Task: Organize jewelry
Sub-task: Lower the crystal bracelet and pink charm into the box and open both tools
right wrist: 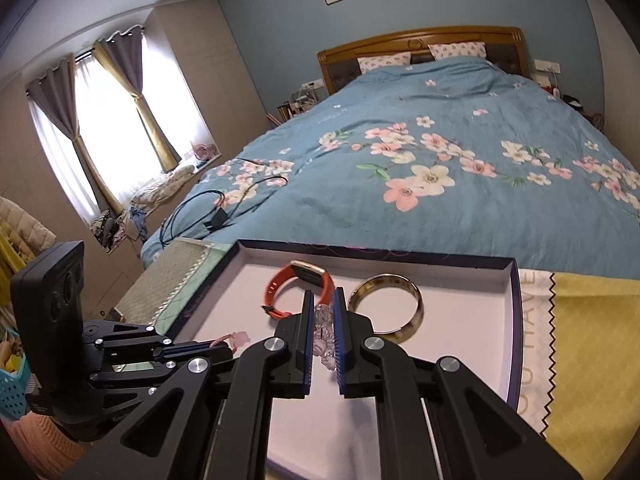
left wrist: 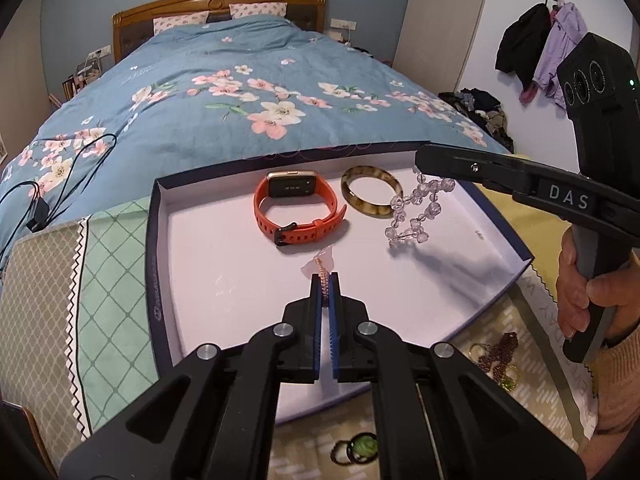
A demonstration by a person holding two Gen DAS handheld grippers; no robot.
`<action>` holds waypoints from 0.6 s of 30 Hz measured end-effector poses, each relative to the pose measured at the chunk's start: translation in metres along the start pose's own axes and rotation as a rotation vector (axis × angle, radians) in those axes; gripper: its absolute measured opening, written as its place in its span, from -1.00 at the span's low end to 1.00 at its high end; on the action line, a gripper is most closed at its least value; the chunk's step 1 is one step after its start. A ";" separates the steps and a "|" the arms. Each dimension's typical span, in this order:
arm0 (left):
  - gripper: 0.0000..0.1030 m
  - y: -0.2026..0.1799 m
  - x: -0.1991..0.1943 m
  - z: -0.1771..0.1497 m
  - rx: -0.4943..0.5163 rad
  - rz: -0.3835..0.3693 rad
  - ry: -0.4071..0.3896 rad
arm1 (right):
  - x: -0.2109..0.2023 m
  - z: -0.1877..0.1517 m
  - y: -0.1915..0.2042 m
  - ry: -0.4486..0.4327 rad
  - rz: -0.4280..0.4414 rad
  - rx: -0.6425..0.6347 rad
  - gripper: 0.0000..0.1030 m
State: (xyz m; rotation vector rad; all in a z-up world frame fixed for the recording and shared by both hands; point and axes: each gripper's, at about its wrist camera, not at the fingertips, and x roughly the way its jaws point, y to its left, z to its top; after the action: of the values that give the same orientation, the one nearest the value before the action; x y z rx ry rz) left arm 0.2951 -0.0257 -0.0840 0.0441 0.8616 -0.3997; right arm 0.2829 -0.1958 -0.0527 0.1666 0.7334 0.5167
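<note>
A string of clear faceted crystal beads [left wrist: 416, 212] hangs from the right gripper [left wrist: 424, 168], whose jaws are pinched shut on its top end at the right of the left-wrist frame. The loop dangles just over the white floor of a shallow dark-rimmed cardboard tray [left wrist: 154, 240]. In the lower centre of the same frame, the left gripper [left wrist: 326, 284] is closed on a thin pink braided cord with a pale pink charm [left wrist: 320, 266], its free end just above the tray floor.

Farther back in the tray lie an orange-strapped smartwatch [left wrist: 298, 210] and, just right of it, a mottled amber-brown bangle [left wrist: 370, 194], near each other.

Placing well probably means lowering each piece until it rests on bare white floor before letting go, the beads in the open space right of the bangle, the cord in front of the watch, so nothing overlaps or tangles.

Loose jewellery [left wrist: 496, 356] waits on the patterned cloth [left wrist: 100, 280] at the lower right, outside the tray.
</note>
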 end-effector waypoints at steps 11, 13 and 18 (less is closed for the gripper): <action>-0.93 0.007 0.031 0.008 -0.015 0.007 0.064 | 0.015 -0.007 -0.021 0.051 -0.046 0.041 -0.85; -0.93 0.009 0.035 0.010 -0.022 0.005 0.070 | 0.016 -0.007 -0.024 0.057 -0.055 0.047 -0.85; -0.84 0.010 0.042 0.014 -0.030 -0.009 0.078 | 0.014 -0.009 -0.029 0.056 -0.098 0.058 -0.77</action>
State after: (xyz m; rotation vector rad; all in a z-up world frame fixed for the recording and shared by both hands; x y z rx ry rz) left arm 0.3333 -0.0330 -0.1076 0.0282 0.9447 -0.3950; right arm 0.2965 -0.2145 -0.0770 0.1693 0.8079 0.4080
